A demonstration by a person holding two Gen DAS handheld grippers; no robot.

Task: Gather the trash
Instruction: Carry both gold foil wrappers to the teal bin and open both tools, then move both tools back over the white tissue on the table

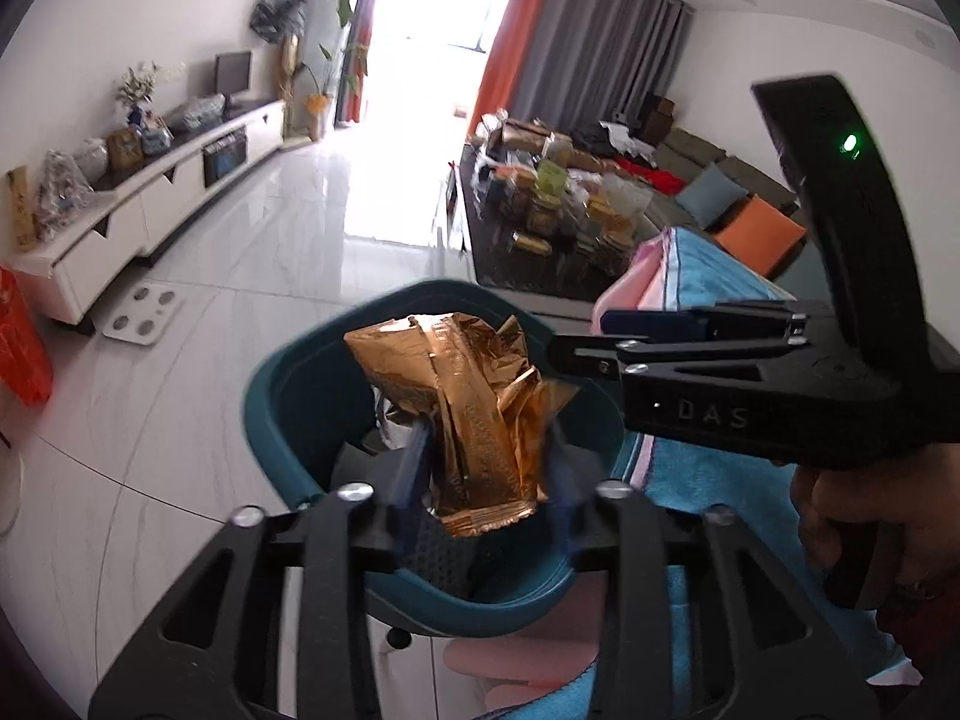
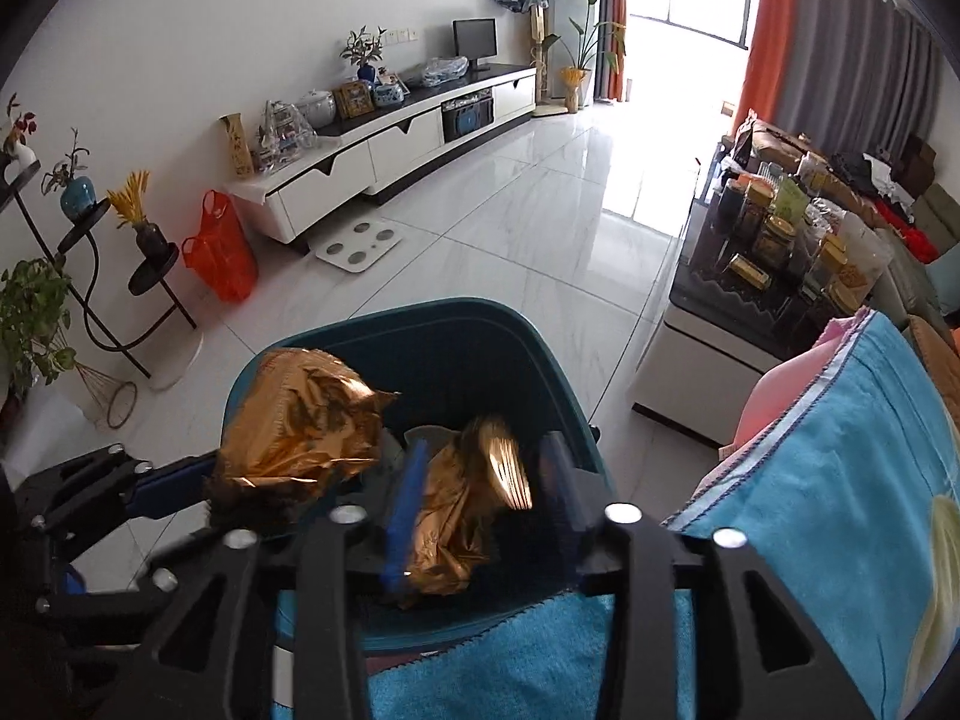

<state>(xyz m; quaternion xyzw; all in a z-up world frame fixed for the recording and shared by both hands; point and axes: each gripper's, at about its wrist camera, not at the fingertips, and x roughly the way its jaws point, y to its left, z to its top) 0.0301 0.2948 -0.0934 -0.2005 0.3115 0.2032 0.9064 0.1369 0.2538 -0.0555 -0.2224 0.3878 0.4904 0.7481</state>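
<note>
Left wrist view: the left hand-held gripper (image 1: 486, 468) is seen at 6 o'clock with its jaws spread. A crumpled gold wrapper (image 1: 474, 414) stands between the blurred fingers, just above the mouth of the teal bin (image 1: 282, 396); firm pad contact cannot be made out. At 3 o'clock the right hand-held gripper (image 1: 564, 354) is seen from the side, gripped by a hand (image 1: 870, 528).

In the right wrist view, the jaws of the right hand-held gripper are also spread. A second gold wrapper (image 2: 456, 516) sits between them over the bin, close to the blue finger at 7 o'clock and apart from the blurred finger at 5 o'clock. A blue towel (image 2: 810, 480) is draped at 4 o'clock, just beside the bin. Farther out, a white scale (image 2: 360, 246) lies on the tiled floor (image 2: 540, 228) at 11 o'clock, with an orange bag (image 2: 222, 252) at 10 o'clock. A desk (image 2: 720, 306) crowded with jars is seen at 2 o'clock. A TV cabinet (image 2: 408, 138) runs along the far wall at 12 o'clock.
</note>
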